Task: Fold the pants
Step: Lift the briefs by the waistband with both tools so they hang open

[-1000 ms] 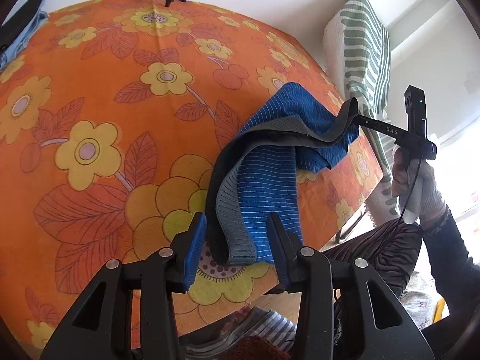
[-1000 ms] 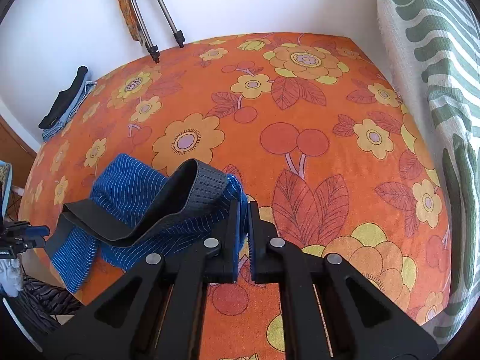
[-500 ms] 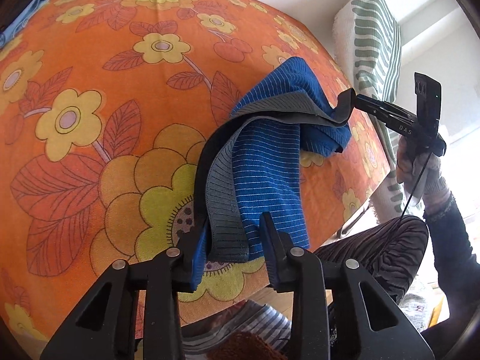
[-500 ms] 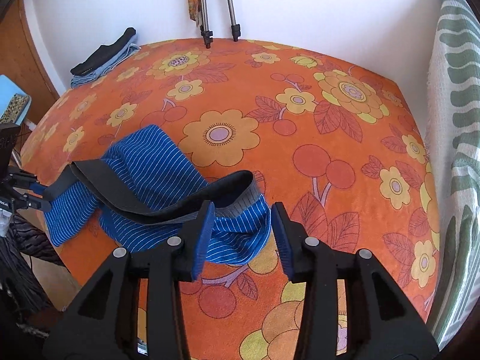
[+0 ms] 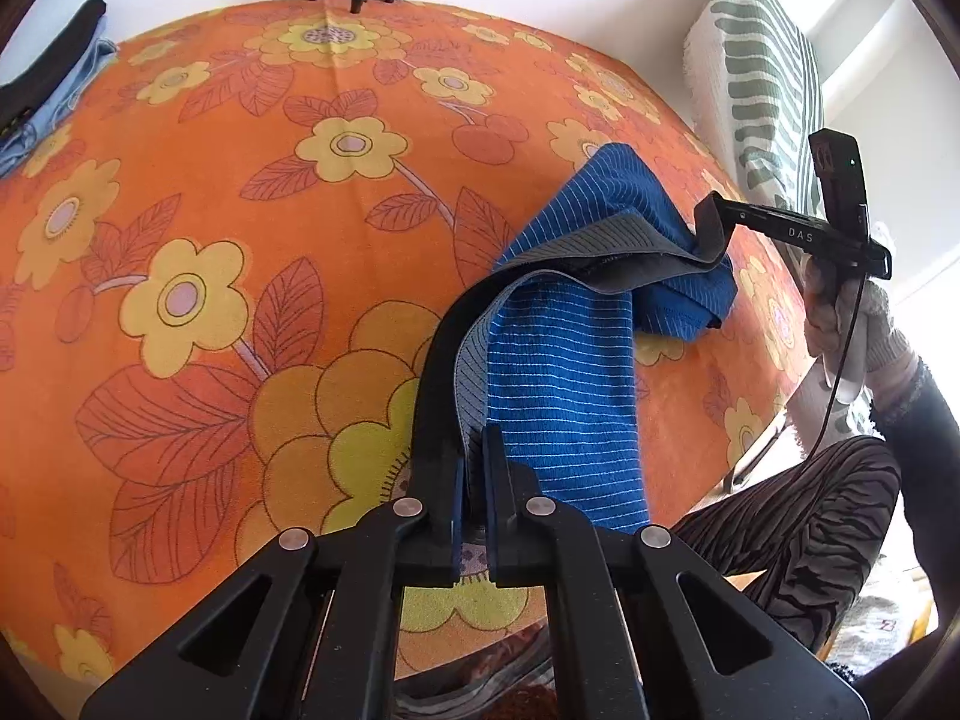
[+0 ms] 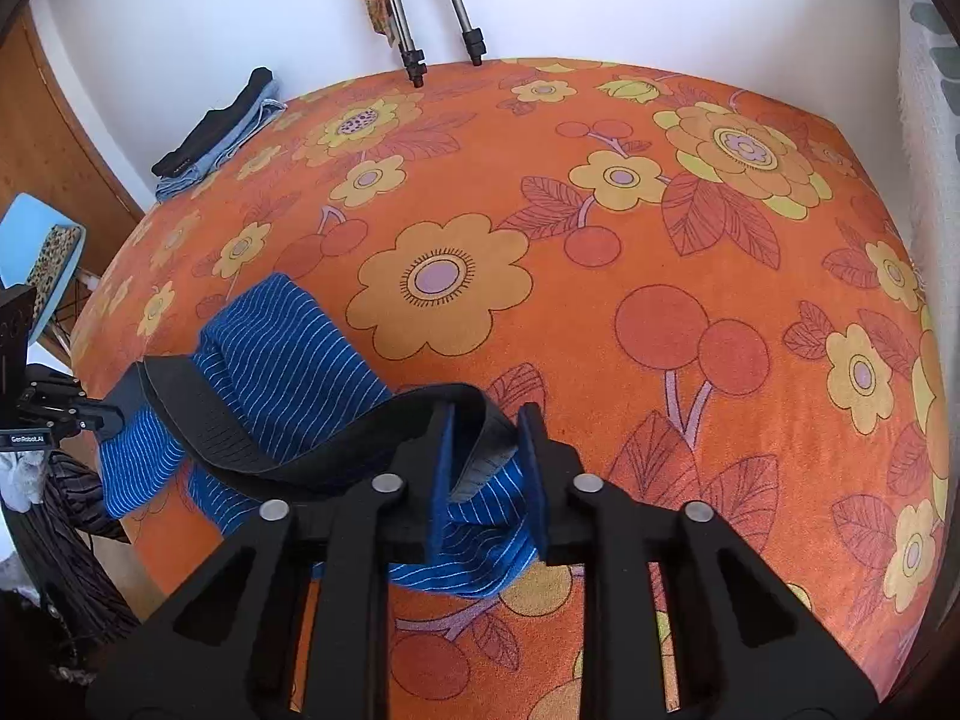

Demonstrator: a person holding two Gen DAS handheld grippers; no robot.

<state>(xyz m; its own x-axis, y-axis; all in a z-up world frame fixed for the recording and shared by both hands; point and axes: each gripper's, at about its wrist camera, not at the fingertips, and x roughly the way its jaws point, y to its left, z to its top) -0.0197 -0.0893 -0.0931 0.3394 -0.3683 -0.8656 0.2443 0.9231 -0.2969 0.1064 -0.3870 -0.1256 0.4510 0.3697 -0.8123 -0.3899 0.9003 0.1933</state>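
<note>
1. Pants (image 5: 564, 396): blue with thin stripes, in a rumpled heap near the front edge of the flowered counter (image 6: 660, 180), with part hanging over that edge.
2. Left tool (image 5: 471, 450): jaws have just been closing and are now pinched narrow on the waistband (image 5: 600, 243).
3. Right tool (image 6: 487, 420): jaws have just been closing with the other end of the waistband between them. The band seems to fill the gap, so it is probably gripped, though its own view leaves that unsure.
4. Done: both ends of the waistband taken up.
5. Left: no fold is visible yet. Judged remaining: spread flat, lay leg on leg, fold over.
6. Pile of clothes (image 6: 216, 138) sits at the far corner, well apart.
</note>
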